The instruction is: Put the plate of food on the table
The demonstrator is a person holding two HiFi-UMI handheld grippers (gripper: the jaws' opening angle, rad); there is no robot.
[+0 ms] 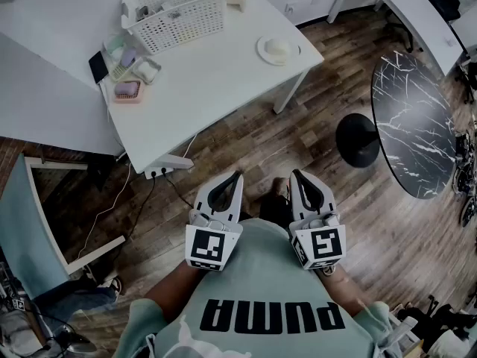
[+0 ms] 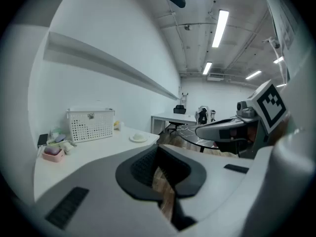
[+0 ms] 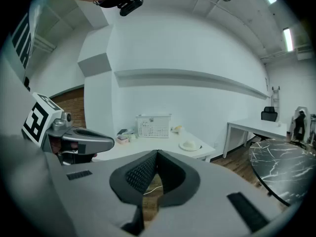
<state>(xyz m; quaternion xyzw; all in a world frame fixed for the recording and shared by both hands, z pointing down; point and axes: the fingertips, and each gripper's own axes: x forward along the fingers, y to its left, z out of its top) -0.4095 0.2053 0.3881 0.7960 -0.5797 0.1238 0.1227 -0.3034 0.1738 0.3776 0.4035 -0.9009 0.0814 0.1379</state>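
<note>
- left gripper [image 1: 237, 176]: its fingers [image 2: 140, 169] are clenched tip to tip with nothing grasped; only wooden floor [image 1: 246, 136] shows through the slit below the tips
- right gripper [image 1: 294, 173]: its fingers [image 3: 138, 174] are likewise pressed together and empty; both tools hang side by side close to the person's chest, pointing forward over the floor
- plate of food [image 1: 278, 49]: it rests flat on the white tabletop [image 1: 216, 80], near the corner that faces the round marble table [image 1: 414, 125]; a pale mound of food sits on it
- direction: the plate lies straight ahead of both grippers and well apart from them, beyond the tabletop's near edge; in the head view it stands almost in line with the right gripper, so that one looks the nearer, the left having to cross inward
- axis: the plate is round, so no long side dictates the approach; my guess is the rim facing the person is the natural place to take it
- the white basket [image 1: 175, 10] stands farther back and to the left, clear of that path
</note>
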